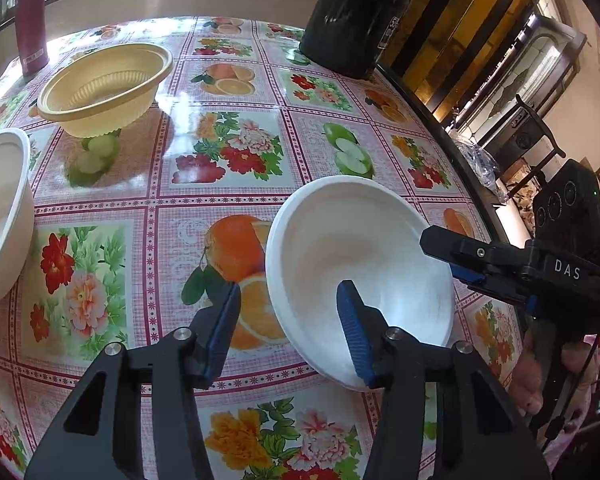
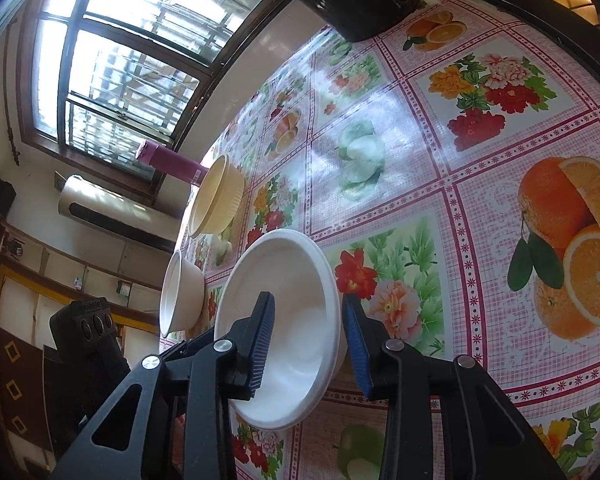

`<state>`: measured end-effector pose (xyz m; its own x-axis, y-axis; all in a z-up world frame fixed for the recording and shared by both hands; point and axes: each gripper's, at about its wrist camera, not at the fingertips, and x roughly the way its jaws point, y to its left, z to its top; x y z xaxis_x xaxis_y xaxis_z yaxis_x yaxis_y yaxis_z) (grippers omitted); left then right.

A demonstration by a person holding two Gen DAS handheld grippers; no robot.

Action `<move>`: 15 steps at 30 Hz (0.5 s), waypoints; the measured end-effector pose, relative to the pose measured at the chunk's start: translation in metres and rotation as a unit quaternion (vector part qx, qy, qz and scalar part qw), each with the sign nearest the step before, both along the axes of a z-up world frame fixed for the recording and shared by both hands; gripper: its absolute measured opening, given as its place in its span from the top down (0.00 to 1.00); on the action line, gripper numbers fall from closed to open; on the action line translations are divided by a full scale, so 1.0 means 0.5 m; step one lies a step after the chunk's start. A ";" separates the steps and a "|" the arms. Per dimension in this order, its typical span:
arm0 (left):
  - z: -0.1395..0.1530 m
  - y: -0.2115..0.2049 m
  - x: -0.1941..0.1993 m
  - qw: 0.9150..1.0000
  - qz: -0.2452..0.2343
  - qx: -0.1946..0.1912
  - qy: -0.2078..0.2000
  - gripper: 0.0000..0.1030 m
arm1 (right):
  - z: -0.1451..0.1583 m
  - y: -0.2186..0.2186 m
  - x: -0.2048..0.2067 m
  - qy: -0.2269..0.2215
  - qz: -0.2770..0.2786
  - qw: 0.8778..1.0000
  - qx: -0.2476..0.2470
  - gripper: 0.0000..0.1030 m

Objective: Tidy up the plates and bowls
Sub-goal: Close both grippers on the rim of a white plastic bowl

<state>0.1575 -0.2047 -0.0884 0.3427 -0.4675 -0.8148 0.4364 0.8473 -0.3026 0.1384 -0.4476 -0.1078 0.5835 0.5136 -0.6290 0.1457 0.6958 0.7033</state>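
Observation:
A white bowl [image 1: 364, 264] stands on the floral tablecloth, also seen in the right wrist view [image 2: 296, 312]. My left gripper [image 1: 288, 300] is open, its jaws straddling the bowl's near rim, one finger inside. My right gripper [image 2: 308, 312] is open too, straddling the opposite rim; it shows in the left wrist view [image 1: 456, 256] at the bowl's right edge. A second white bowl [image 1: 0, 216] sits at the left, also in the right wrist view [image 2: 180, 292]. A yellow ribbed bowl [image 1: 104, 84] sits beyond it, also in the right wrist view [image 2: 216, 196].
A maroon tumbler [image 1: 30, 20] stands at the far left by the window. A black appliance [image 1: 356, 16] occupies the table's far right corner. The table's right edge [image 1: 452, 140] drops off to the room beyond.

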 end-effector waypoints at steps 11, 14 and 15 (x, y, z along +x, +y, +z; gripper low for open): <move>0.001 0.008 0.008 1.000 -0.001 -0.023 0.006 0.82 | -0.006 0.001 0.009 0.002 -0.002 1.000 -0.014 0.83; -0.003 0.008 0.009 1.000 -0.001 -0.029 0.007 0.88 | -0.008 -0.002 0.009 0.005 -0.004 1.000 -0.016 0.84; -0.004 0.009 0.010 0.999 -0.002 -0.031 0.008 0.88 | -0.008 -0.003 0.010 0.005 -0.005 1.000 -0.016 0.85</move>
<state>0.1626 -0.2001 -0.0905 0.3269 -0.5187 -0.7900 0.4349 0.8247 -0.3616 0.1433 -0.4490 -0.1121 0.5821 0.4866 -0.6515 0.1604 0.7167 0.6787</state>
